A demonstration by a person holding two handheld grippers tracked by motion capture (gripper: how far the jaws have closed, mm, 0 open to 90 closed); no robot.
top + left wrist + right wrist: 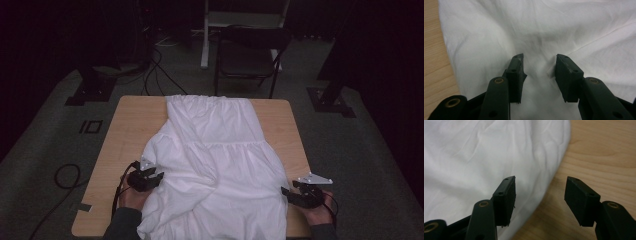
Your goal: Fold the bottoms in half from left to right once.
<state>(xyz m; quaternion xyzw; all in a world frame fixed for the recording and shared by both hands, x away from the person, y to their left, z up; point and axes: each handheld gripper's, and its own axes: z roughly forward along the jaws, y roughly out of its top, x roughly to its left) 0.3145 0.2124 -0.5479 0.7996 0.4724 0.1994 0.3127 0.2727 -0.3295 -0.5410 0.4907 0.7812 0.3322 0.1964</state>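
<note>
High view, near edge first: two forearms in dark sleeves entered from the bottom, one hand-held black two-jaw gripper in each. Left gripper sat on the left border of the white, crumpled cotton-like garment, which looked like a gathered skirt or dress. Right gripper sat just off the garment's right border, over the bare light wooden tabletop.

Left gripper view: jaws stood partly spread with white cloth lying in the gap and under both pads. No fold was raised or pinched between them, so nothing was gripped. Table wood showed just beside the cloth edge.

Right gripper view: jaws spread wide and empty. One pad hung over the hem of the garment, the other over bare wood, so the hem ran through the gap.

Farther out, the garment lay spread along the table's middle, its gathered narrow end reaching the far edge, its wide end hanging over the near edge. Beyond the table stood a dark folding chair, with cables on grey carpet.

Judgement: the step in hand was approach to both side borders, before any grasp. Next move probably calls for lowering each gripper until one pad slips under the hem, then closing on a single fold.
</note>
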